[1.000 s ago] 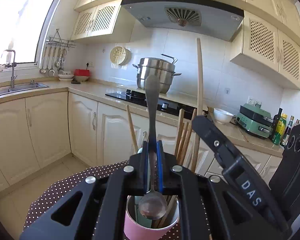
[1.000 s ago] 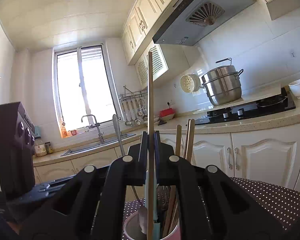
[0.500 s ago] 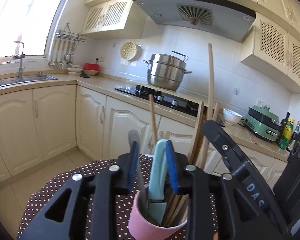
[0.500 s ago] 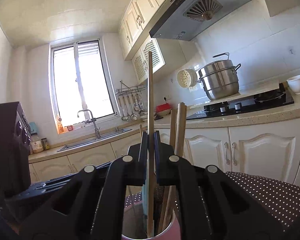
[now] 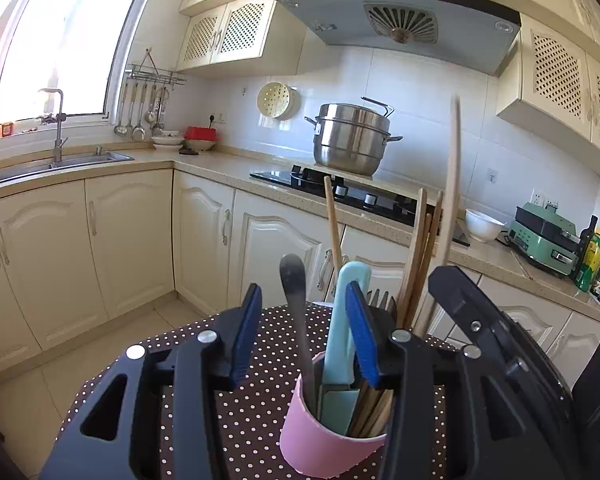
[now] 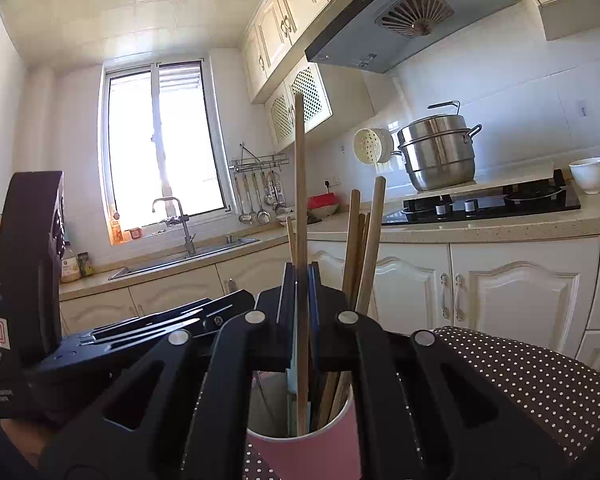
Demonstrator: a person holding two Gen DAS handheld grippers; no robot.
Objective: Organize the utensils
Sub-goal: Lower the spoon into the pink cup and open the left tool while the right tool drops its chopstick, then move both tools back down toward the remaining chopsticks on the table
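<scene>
the left gripper is opening around the spoon standing in the pink cup, while the right gripper is pinching a tall chopstick above that cup — a crooked release risks it tipping the cup.

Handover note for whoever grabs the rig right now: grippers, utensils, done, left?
Left gripper: jaws opening, no pad pressing on anything. The metal spoon and light blue utensil stand between them, both already down in the pink cup.
Right gripper: shut on a long wooden chopstick, upright, its lower end inside the cup.
Cup sits on the polka-dot tablecloth and also holds other wooden sticks.
Done: spoon dropped in.
Left: release the chopstick, back both grippers away. No loose utensils are visible in either view.
</scene>
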